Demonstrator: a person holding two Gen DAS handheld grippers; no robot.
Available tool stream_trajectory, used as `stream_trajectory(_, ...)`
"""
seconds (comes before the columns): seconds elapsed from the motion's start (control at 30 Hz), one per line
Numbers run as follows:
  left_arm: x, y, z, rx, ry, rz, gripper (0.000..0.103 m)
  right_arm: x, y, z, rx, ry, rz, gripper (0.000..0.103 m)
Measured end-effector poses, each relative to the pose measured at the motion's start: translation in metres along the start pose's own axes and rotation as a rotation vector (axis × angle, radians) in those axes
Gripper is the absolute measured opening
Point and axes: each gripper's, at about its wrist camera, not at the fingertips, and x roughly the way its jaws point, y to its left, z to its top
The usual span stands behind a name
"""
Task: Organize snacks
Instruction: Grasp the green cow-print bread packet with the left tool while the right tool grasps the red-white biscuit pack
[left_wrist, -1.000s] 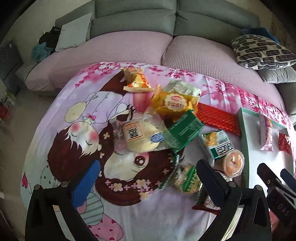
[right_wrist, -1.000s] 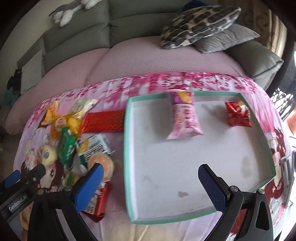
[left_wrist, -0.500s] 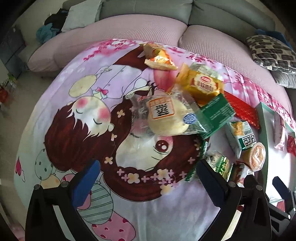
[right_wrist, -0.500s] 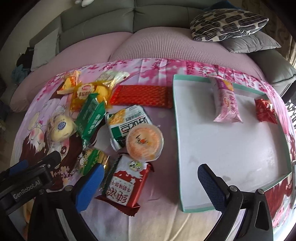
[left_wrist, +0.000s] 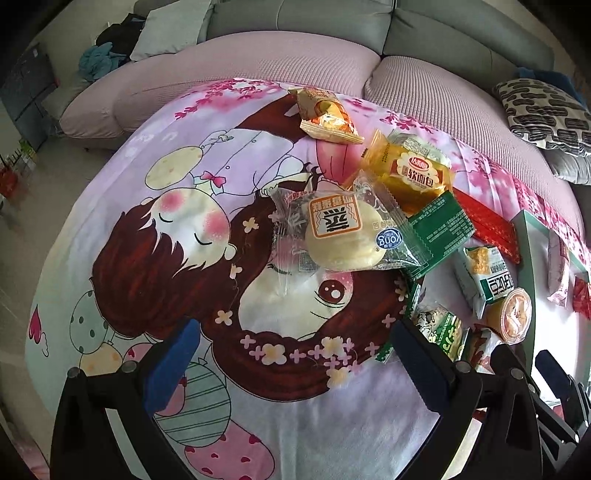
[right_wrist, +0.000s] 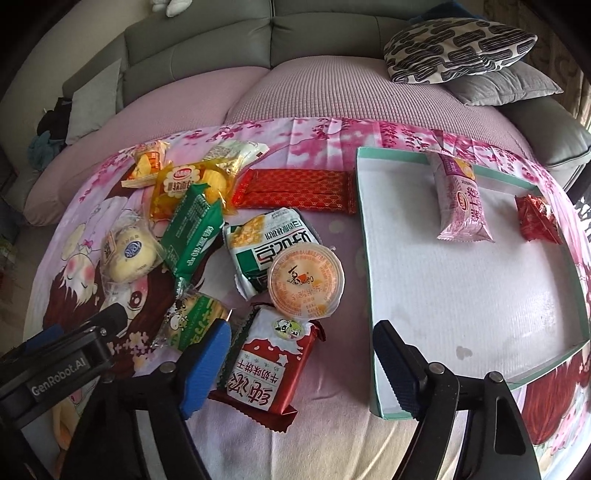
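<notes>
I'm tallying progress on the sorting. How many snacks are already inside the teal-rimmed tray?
2. A pink packet lies near the tray's far edge, and a small red packet sits beside it toward the right rim. None seem hidden.

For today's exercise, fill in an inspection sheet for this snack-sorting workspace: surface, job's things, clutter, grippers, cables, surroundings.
Surface: cartoon-print cloth spread over a pink sofa seat.
Job's things: teal-rimmed tray holding a pink packet and a small red packet; loose beside it, a jelly cup, red biscuit pack, long red bar, green packet, bun.
Clutter: nothing seen.
Grippers: left gripper open, empty; right gripper closing, biscuit pack between its jaws, not pressed.
Cables: nothing seen.
Surroundings: grey sofa back, patterned cushion.
</notes>
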Motion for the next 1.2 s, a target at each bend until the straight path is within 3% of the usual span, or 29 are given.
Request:
stream_trajectory(0.1, 0.000, 0.000, 0.000, 0.002, 0.000, -0.001, 0.103, -0.003, 0.003, -0.001, -0.015, -0.007, 0.014, 0.081)
stream_trajectory(0.17, 0.000, 0.000, 0.000, -0.001, -0.001, -0.002, 0.103, 0.000, 0.006, -0.001, -0.021, 0.004, 0.029, 0.074)
stream_trajectory(0.27, 0.002, 0.002, 0.000, -0.007, 0.004, -0.004, 0.103, 0.007, 0.010, -0.003, -0.031, 0.034, 0.046, 0.071)
stream_trajectory(0.6, 0.010, -0.010, -0.002, 0.015, 0.025, -0.034, 0.103, 0.029, 0.008, -0.007, -0.043, 0.096, 0.005, 0.070)
stream_trajectory(0.77, 0.015, -0.028, -0.002, 0.051, 0.036, -0.103, 0.103, 0.027, 0.007, -0.006, -0.056, 0.095, -0.005, 0.069)
stream_trajectory(1.07, 0.041, -0.057, 0.000, 0.102, 0.130, -0.243, 0.103, 0.028, 0.008, -0.007, -0.061, 0.104, 0.002, 0.069)
stream_trajectory(1.2, 0.046, -0.068, 0.000, 0.143, 0.139, -0.241, 0.103, 0.029, 0.007, -0.007, -0.058, 0.107, 0.009, 0.069)
